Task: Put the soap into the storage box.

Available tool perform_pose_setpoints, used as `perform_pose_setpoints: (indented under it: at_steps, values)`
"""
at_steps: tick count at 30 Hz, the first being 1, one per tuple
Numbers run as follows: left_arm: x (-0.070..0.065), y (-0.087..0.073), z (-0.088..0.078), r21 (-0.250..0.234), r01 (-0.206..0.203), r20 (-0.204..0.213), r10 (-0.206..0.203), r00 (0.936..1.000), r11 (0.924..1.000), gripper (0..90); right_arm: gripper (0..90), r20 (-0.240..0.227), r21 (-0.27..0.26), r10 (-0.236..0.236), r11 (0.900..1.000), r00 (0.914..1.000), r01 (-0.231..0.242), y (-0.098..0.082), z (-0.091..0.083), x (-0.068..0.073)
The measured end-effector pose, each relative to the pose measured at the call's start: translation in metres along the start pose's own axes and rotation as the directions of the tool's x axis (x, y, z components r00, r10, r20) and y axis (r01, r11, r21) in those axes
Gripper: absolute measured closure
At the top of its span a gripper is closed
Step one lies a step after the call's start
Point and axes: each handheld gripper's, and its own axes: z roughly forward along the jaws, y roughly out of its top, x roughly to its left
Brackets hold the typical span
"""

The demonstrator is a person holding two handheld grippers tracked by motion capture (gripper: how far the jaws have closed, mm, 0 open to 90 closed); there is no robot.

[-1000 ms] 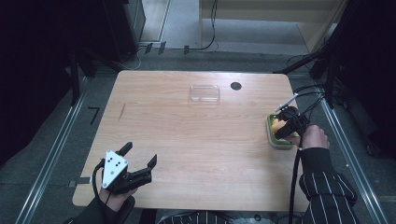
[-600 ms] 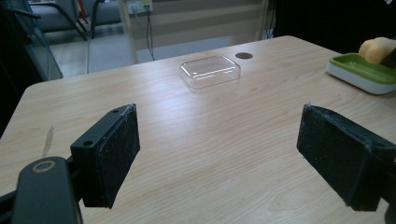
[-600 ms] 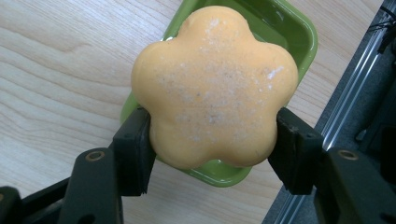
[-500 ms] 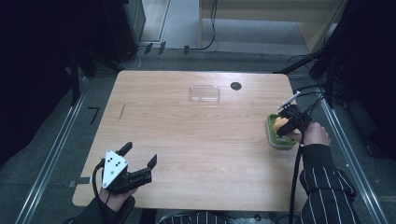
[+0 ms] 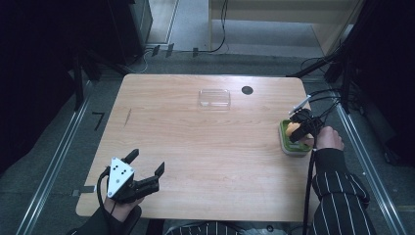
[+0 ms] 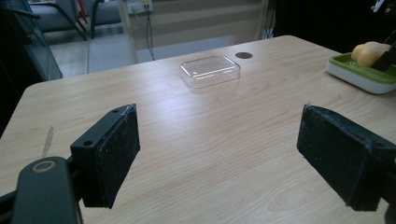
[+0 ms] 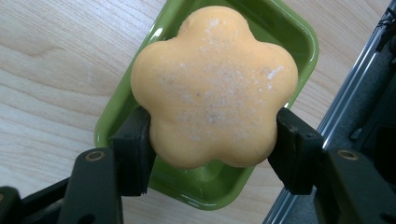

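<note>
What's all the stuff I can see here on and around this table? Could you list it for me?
Table: one, light wood, centre.
Clear plastic lid: one, see-through, far middle of table.
Round hole: one, dark, beside the lid.
Green dish: one, green with white base, right edge of table.
Flower-shaped soap: one, yellow-orange, over the dish.
Left gripper: one, black, near left corner, jaws wide apart.
Right gripper: one, black, jaws closed on the soap.
Striped sleeve: one, dark, lower right.

A wooden table (image 5: 210, 147) bears a clear lid (image 5: 214, 98) and green tray (image 5: 285, 143).
</note>
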Motion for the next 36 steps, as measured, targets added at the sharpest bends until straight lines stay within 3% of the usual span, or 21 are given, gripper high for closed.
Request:
perform_pose_setpoints:
  at_steps: [17, 36]
  values:
    - [0.0, 0.0, 0.0, 0.002, -0.004, -0.001, 0.004, 1.0, 1.0, 13.7, 39.7, 0.023, 0.036, -0.013, 0.999, 0.9996, 0.013, 0.006, 0.011, 0.002]
    - [0.0, 0.0, 0.0, 0.002, 0.002, 0.001, -0.002, 1.0, 1.0, 13.7, 39.5, -0.005, 0.047, 0.009, 0.999, 0.9999, -0.009, 0.006, 0.02, -0.002]
